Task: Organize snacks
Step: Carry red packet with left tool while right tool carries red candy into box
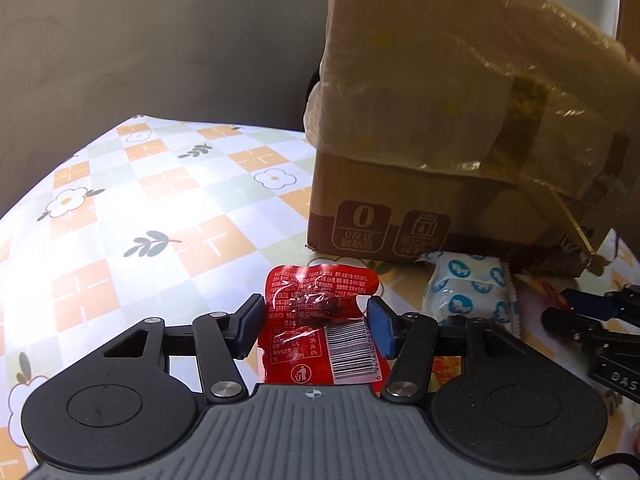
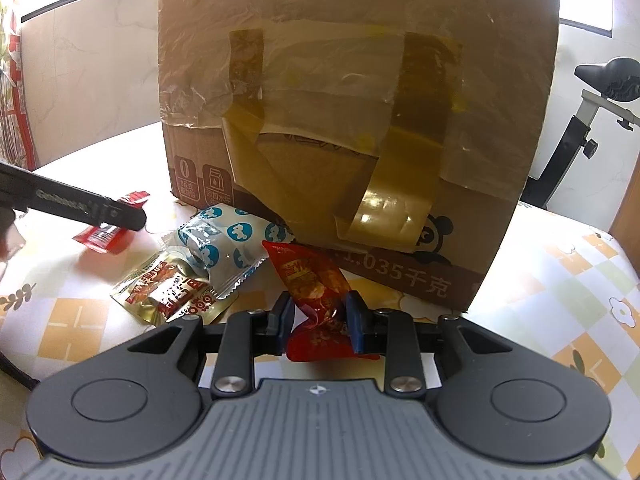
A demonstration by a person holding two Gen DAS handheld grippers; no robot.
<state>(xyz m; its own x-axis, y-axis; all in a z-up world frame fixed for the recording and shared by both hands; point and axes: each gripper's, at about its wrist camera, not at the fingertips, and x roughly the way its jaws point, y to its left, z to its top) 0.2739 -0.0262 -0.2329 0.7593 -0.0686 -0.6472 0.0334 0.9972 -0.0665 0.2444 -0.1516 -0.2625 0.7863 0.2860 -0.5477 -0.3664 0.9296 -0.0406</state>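
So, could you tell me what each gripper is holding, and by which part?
The right gripper pinches a red snack packet across its crumpled lower half. The left gripper straddles a flat red packet, fingers not pressing.

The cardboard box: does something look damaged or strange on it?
Yes. The cardboard box is covered in wrinkled clear wrap, and its yellow-brown tape strips are crooked, with ends peeling loose on the front. It looks roughly patched.

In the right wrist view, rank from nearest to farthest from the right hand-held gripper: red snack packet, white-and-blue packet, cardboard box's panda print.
1. Red snack packet: between the right hand-held gripper fingers.
2. White-and-blue packet: ahead, left.
3. Panda print: on the cardboard box, ahead, right; close to second.
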